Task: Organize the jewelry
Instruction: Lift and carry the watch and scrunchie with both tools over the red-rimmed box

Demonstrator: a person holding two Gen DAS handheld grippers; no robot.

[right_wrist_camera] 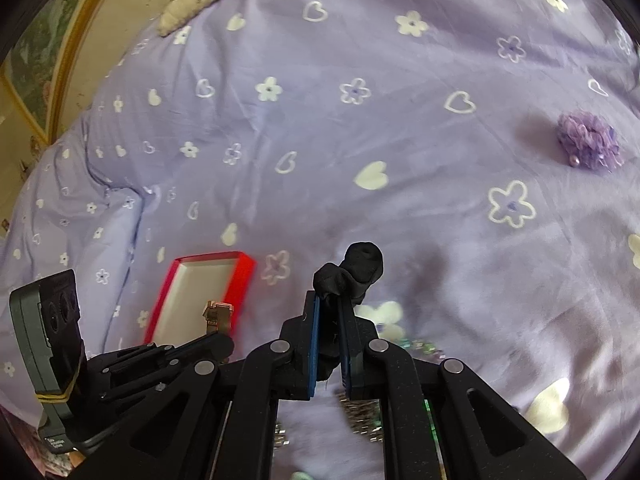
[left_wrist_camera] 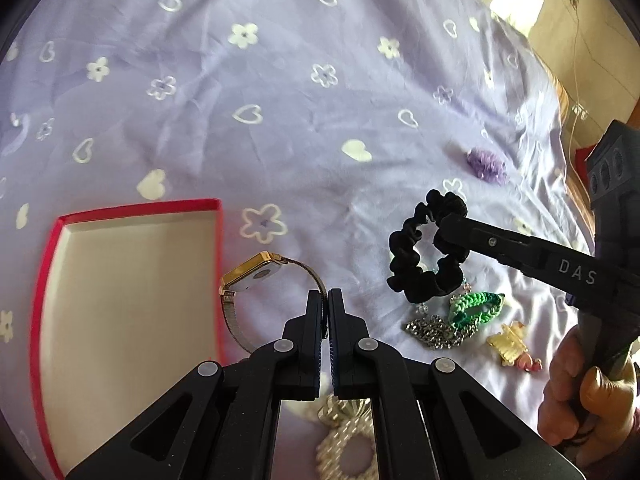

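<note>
The left tool [left_wrist_camera: 328,300] pinches the gold watch's [left_wrist_camera: 256,274] band at lower centre, beside the red box [left_wrist_camera: 128,210]. The right tool [right_wrist_camera: 329,300] clamps the black scrunchie [left_wrist_camera: 424,248] above the bed [left_wrist_camera: 280,80].

The left gripper [left_wrist_camera: 328,300] sits low and near in its own view, its two fingers pressed together on the mesh strap of a gold watch [left_wrist_camera: 256,276]. The right gripper [left_wrist_camera: 444,236] reaches in from the right, its fingers clamped on a black scrunchie [left_wrist_camera: 420,264] held above the bedcover. In the right wrist view its fingers [right_wrist_camera: 314,344] stand slightly apart with the black fabric between them. A bare hand [left_wrist_camera: 584,396] grips the right gripper's handle at the near right.
</note>
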